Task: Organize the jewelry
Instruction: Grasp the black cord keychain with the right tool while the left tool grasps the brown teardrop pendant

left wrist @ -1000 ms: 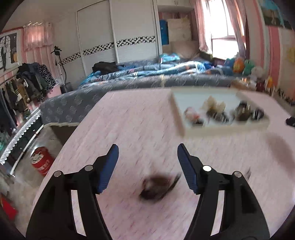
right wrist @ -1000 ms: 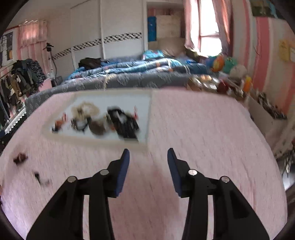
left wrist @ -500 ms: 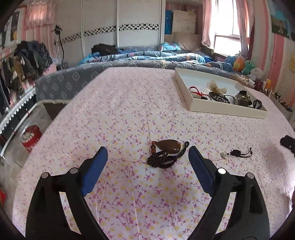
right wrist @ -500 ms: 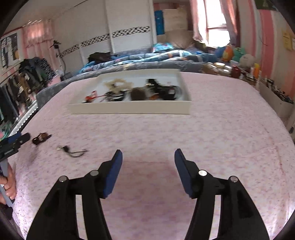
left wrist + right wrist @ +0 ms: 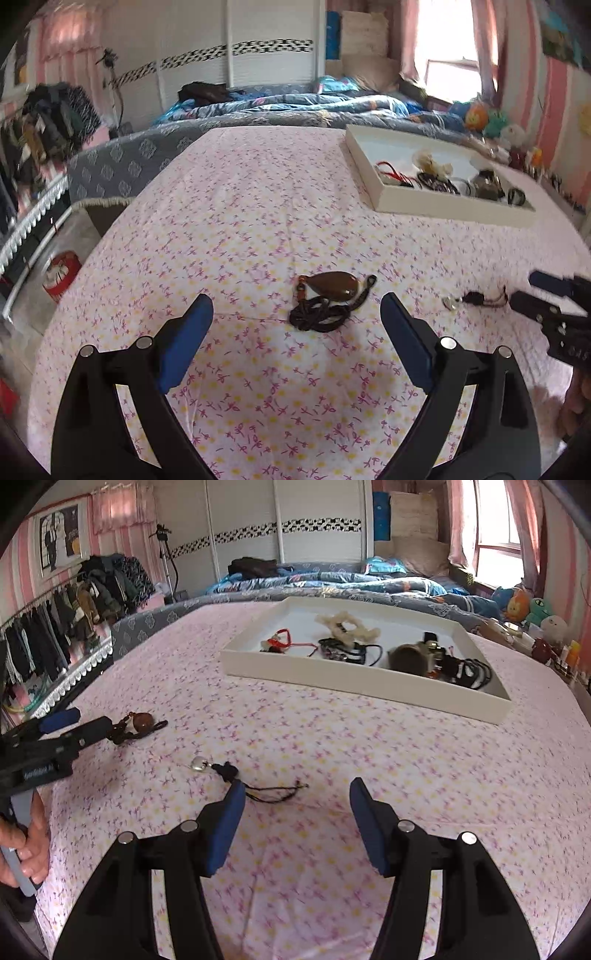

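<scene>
brown pendant [image 5: 334,284] on cloth, tray [image 5: 369,685] beyond

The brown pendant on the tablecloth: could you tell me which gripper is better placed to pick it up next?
Left. The left gripper is open with the brown pendant just ahead between its fingers; the right gripper faces the silver charm.

The right tongs [image 5: 295,806] have swung left toward the silver charm cord [image 5: 236,775].
</scene>
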Action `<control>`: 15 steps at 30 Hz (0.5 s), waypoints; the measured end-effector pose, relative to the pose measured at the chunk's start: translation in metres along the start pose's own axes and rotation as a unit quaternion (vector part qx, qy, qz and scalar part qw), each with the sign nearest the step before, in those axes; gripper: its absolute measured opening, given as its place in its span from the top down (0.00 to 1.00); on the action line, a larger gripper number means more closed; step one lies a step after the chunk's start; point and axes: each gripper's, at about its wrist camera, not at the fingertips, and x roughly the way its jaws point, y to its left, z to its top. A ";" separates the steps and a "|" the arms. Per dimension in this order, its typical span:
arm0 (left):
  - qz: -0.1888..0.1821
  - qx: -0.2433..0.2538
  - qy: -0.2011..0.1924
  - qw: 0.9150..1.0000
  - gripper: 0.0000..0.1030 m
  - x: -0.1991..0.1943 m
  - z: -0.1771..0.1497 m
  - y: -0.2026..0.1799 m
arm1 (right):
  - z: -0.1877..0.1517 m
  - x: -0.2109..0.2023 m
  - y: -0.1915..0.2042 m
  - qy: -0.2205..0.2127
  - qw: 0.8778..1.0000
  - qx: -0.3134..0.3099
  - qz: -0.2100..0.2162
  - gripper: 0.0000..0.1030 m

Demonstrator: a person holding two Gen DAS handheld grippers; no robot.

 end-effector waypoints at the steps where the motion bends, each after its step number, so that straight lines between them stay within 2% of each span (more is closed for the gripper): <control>1: 0.002 0.015 0.001 1.000 0.12 0.001 0.000 -0.006 | 0.003 0.003 0.001 0.002 1.000 -0.001 0.000 0.43; 6: 0.005 0.030 -0.002 1.000 0.11 -0.001 0.000 -0.009 | 0.009 0.019 0.007 0.033 0.999 -0.006 0.004 0.44; 8: 0.000 0.018 -0.001 1.000 0.11 -0.001 0.000 -0.005 | 0.010 0.025 0.010 0.049 0.999 -0.015 0.011 0.53; 10: -0.006 0.006 0.002 1.000 0.11 0.000 0.001 0.000 | 0.008 0.025 0.013 0.049 0.999 -0.020 0.010 0.56; 12: -0.013 -0.004 0.005 1.000 0.11 0.001 0.001 0.004 | 0.007 0.022 0.014 0.046 0.999 -0.022 0.013 0.67; 13: -0.014 -0.006 0.006 1.000 0.11 0.001 0.000 0.005 | 0.006 0.021 0.014 0.044 0.999 -0.020 0.017 0.78; 15: -0.016 -0.008 0.009 1.000 0.11 0.002 0.000 0.006 | 0.006 0.021 0.010 0.043 0.999 -0.011 0.022 0.88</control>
